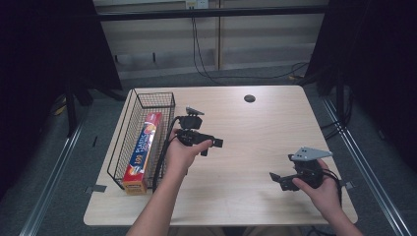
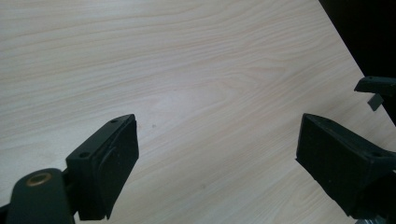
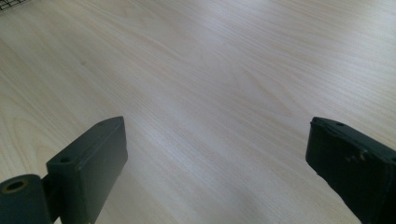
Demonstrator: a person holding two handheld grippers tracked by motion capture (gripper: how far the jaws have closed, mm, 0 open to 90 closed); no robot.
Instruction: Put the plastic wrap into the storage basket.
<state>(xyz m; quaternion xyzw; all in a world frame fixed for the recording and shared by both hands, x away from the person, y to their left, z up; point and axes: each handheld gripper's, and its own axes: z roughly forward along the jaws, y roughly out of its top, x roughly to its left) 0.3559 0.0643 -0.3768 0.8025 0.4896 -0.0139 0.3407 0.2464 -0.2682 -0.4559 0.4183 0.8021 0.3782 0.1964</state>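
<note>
I am holding the left gripper (image 1: pixel 209 143) above the middle of the table (image 1: pixel 255 128), just to the right of the wire basket (image 1: pixel 129 129), and its fingers (image 2: pixel 109 165) are standing wide apart with nothing between them, bare wood showing in the gap in the left gripper view. The gripper is pointing to the right across the table in the high view, toward my other hand. I am keeping the right gripper (image 1: pixel 276 178) low over the near right part of the table, pointing left, and its fingers (image 3: pixel 91 165) are also spread wide and gripping nothing; in the right gripper view pale wood grain is lying between them. The two grippers are well apart from each other, with a stretch of bare table between their tips. The nearest thing to the left gripper is the long box of plastic wrap (image 1: pixel 143 150), red and orange with a blue band, which is lying lengthwise inside the wire basket along its right side, its near end reaching the basket's front corner by the table edge. The basket is sitting on the left part of the table. A small dark round hole (image 1: pixel 250 98) is showing in the tabletop near the far edge. A corner of the basket's wire (image 3: pixel 10 3) is peeking into the right gripper view at the top left.
</note>
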